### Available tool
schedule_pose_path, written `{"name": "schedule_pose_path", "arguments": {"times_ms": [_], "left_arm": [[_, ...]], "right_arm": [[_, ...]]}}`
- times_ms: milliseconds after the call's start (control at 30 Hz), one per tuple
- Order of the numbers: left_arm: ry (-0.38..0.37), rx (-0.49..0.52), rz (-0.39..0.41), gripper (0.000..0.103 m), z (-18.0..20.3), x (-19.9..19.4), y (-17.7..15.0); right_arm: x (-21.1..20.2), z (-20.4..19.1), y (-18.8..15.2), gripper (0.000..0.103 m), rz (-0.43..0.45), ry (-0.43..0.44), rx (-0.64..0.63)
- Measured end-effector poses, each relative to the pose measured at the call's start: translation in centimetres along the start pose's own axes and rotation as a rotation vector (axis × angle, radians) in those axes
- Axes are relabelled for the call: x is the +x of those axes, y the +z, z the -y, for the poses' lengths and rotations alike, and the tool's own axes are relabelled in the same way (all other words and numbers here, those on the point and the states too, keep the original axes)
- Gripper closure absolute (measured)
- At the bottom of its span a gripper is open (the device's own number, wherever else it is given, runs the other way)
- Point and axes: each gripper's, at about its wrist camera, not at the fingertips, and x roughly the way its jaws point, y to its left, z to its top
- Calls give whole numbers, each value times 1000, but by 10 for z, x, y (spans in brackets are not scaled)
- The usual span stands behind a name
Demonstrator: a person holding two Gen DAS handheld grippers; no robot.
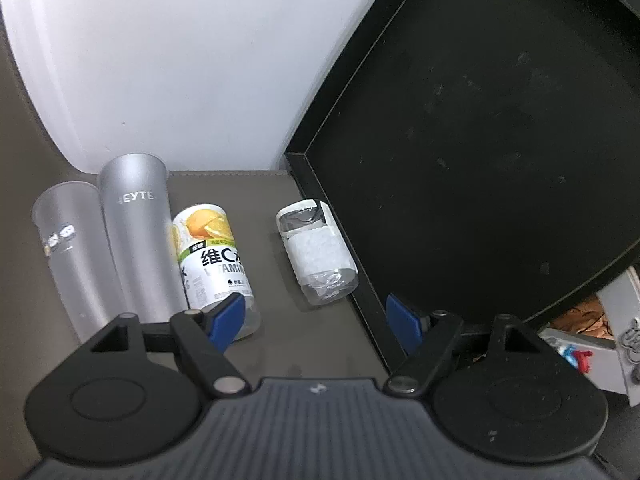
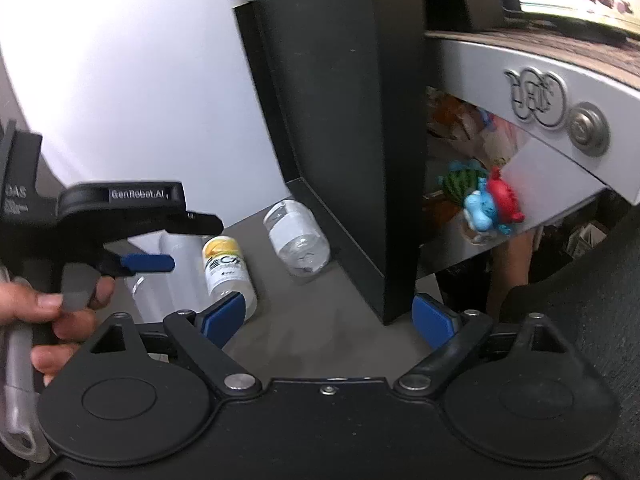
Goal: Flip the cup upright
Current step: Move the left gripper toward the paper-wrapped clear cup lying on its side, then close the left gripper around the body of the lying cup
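Cups: two frosted cups (image 1: 120, 240), seemingly base-up, near wall on surface (image 1: 320, 344), beside vitamin bottle (image 1: 216, 264).
Left claw (image 1: 316, 320): spread, empty, short of cups.
Right claw (image 2: 328, 320): spread, empty, held back, likely leaving room.

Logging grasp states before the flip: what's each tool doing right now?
Left tool: open, holding nothing.
Right tool: open, holding nothing.
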Motion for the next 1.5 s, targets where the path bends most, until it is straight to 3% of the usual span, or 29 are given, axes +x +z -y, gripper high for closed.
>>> {"name": "schedule_pose_path", "arguments": {"times_ms": [267,500,967,1233,1333,1500], "left_arm": [[-15,-2,-13,27,-2,29,11],[-40,-78,-44,28,-9,65,25],[-126,-204,-189,28,-6,141,34],[-91,-208,-225,28,-2,165,35],[-52,-212,-240,41,-1,169,33],[-48,-225,-250,43,1,164,30]], "right_arm": [[9,1,-2,16,-22,-6,17],[14,2,-3,16,-38,-18,32],[18,0,-5,16,-79,-1,32],[18,2,-6,16,-84,-4,39],[18,1,-5,16,-82,-3,35],[16,-1,-6,16,-77,-5,27]]}}
